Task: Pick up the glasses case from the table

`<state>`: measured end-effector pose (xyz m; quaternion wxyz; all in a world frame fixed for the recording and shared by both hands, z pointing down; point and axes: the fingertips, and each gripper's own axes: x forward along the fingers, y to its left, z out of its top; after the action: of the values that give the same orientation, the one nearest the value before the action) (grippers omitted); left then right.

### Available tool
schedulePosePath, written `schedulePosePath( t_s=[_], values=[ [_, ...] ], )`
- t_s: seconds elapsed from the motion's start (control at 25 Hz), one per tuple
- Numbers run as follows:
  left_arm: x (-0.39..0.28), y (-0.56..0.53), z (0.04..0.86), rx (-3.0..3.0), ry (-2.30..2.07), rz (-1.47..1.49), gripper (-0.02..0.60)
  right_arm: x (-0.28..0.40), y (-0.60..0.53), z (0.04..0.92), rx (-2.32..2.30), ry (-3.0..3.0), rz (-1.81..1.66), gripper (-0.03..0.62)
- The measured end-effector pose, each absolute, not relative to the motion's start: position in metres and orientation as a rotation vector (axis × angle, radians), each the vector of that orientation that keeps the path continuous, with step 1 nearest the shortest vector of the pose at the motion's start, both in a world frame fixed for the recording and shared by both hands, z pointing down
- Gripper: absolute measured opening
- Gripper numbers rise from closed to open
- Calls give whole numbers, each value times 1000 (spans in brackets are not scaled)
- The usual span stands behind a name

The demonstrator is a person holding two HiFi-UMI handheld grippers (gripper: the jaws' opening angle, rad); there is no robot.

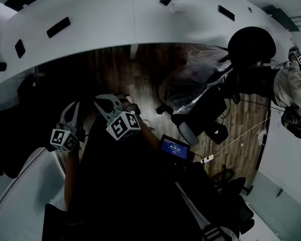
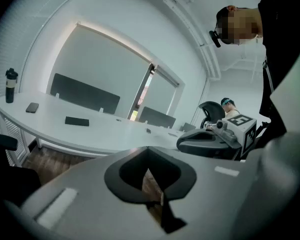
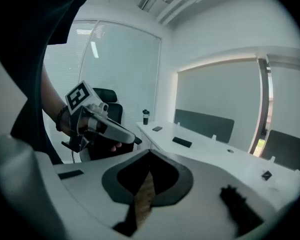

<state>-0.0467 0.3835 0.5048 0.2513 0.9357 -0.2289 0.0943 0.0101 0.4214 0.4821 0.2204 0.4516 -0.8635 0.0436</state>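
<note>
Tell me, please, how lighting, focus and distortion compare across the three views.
Head view: underexposed, its lower half nearly black, and the fisheye bows the white table into an arc. Left gripper view: bright, a glowing edge round the wall panel, the left tool close up and soft, corners vignetted. Right gripper view: evenly lit, the right tool blurred in the foreground, corners black.

Left hand-held gripper [image 1: 72, 107], right hand-held gripper [image 1: 103, 102]: grey, black-white marker cubes [image 1: 64, 139]; dark clothing [image 1: 120, 195].
</note>
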Motion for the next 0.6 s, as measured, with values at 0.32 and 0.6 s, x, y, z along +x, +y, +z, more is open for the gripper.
schedulePosePath(
  t_s=[0.32, 0.6],
  values=[
    [-42, 347, 528, 2495, -663, 351, 6, 32, 386, 496, 1241, -2357, 147, 8],
    [-33, 295, 540, 2496, -589, 313, 6, 29, 338, 506, 1238, -2303, 176, 8]
  ],
)
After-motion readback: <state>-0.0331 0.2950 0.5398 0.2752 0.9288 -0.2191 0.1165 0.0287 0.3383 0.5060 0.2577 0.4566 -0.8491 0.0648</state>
